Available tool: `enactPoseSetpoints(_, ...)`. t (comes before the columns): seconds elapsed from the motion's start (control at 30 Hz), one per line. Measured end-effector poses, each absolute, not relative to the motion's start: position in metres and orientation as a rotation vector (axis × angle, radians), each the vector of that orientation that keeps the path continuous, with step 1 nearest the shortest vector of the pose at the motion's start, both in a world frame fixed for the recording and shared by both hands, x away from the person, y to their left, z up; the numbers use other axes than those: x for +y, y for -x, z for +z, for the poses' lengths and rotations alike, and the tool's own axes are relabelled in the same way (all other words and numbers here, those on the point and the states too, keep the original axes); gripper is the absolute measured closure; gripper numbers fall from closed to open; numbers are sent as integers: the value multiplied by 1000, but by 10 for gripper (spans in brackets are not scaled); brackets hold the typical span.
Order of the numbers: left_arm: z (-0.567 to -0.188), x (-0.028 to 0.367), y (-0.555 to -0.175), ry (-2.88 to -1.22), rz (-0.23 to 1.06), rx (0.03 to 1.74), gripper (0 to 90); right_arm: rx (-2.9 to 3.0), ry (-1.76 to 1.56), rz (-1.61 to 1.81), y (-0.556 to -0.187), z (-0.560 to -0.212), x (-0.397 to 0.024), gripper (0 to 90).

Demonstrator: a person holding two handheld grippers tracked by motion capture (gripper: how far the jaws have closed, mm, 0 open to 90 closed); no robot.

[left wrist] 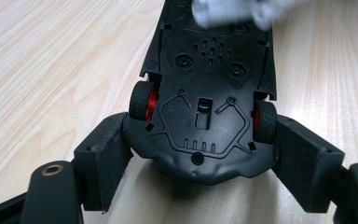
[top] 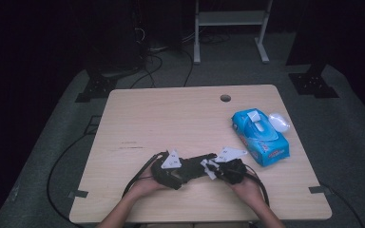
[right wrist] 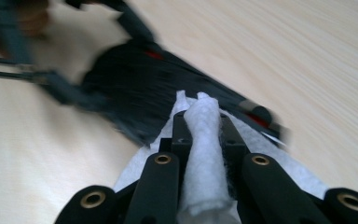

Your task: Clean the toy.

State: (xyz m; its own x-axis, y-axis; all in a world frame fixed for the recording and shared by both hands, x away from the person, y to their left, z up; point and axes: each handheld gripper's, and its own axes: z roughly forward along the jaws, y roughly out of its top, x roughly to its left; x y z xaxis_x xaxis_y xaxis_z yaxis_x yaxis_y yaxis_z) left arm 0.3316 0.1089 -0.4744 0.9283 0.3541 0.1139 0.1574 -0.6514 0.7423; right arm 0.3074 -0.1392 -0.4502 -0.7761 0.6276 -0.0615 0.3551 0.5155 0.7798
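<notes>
At table's near edge: left gripper (left wrist: 200, 154) clamps toy car (left wrist: 205, 93); right gripper (right wrist: 204, 126) pinches white wipe (right wrist: 205, 154).

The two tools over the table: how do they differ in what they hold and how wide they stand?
The left tool stands wide, its pads clamping the sides of a black toy car turned underside up; the right tool is nearly shut, pinching a thin white wipe. The left tool's load is hard and bulky, the right tool's soft and crumpled. Both are black, hand-held, and meet at the car above the table.
</notes>
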Motion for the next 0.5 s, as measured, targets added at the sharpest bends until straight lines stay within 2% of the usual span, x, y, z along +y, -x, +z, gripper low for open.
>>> enactPoseSetpoints(0.1, -474, 110, -332, -2288, 319, 361, 241, 2455, -758, 1138, -305, -451, -133, 805)
enactPoseSetpoints(0.23, -474, 110, -332, -2279, 311, 374, 240, 2378, -856, 1044, -313, -447, -157, 807)
enactPoseSetpoints(0.33, -474, 110, -332, -2279, 314, 372, 240, 2375, -965, 1106, -319, -448, -173, 807)
enactPoseSetpoints(0.5, -474, 109, -332, -2286, 321, 361, 240, 2423, -883, 1214, -317, -450, -150, 804)
